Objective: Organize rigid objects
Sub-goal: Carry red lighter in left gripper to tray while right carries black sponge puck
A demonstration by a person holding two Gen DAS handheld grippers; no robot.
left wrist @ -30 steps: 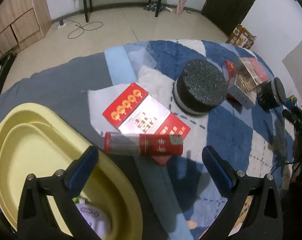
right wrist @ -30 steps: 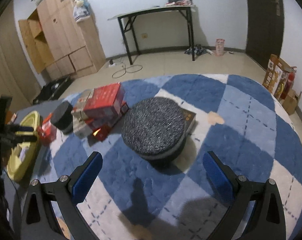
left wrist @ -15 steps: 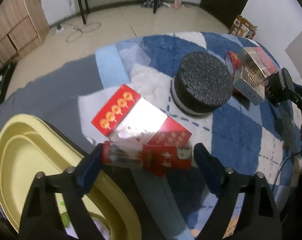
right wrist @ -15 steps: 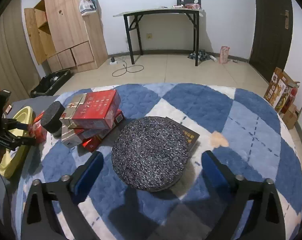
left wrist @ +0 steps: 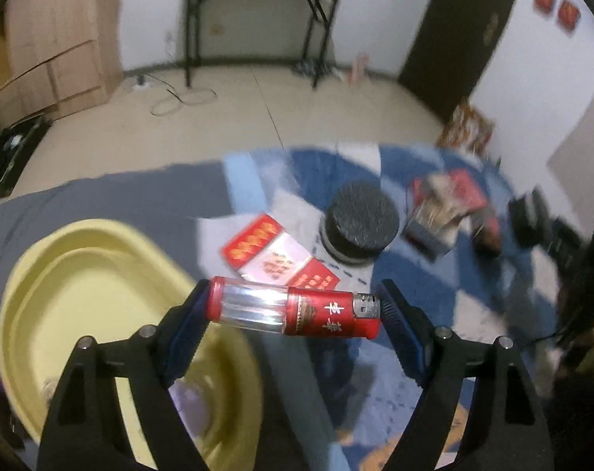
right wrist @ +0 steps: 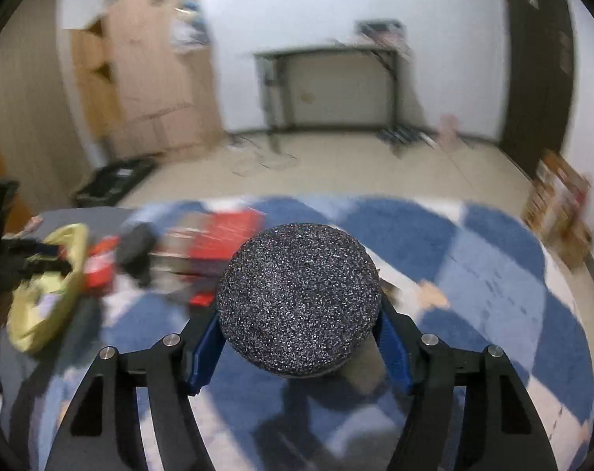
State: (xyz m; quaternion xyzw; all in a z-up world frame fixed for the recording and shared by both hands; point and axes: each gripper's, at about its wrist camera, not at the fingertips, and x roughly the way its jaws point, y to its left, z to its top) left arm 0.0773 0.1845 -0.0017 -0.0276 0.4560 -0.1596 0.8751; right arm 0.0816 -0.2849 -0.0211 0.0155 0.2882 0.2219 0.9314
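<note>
Left gripper [left wrist: 295,312] clamps the lighter [left wrist: 293,311] end to end: one blue pad on the red base cap, the other on the metal head. Lighter lies crosswise between the pads, roughly level, clear section toward the left pad, red printed sleeve toward the right. It is off the surface, hanging over the edge of the yellow basin [left wrist: 81,274], with the red card [left wrist: 279,261] on the rug below and behind it. The basin sits on a grey cloth [left wrist: 100,196], low left in the left view; something pale lies inside near its bottom, too blurred to name.

Right gripper [right wrist: 298,343] has its jaws just closing in, and the black foam disc [right wrist: 298,298] sits between them. Both blue pads meet the disc's sides; its speckled top fills the middle of the right view. The underside and what it rests on are hidden by the disc itself.

In the left view the disc [left wrist: 359,219] sits on the blue-and-white rug [left wrist: 473,294], just right of the red card. A stack of red boxes [left wrist: 446,204] stands beside it, further right; heavy blur there. The right view shows the same boxes [right wrist: 222,231] left of the disc, then a small dark cylinder [right wrist: 136,247], then the basin [right wrist: 45,302] at the far left with the left gripper [right wrist: 41,255] over it.

Both views have motion blur in the background; the held items are sharp.
</note>
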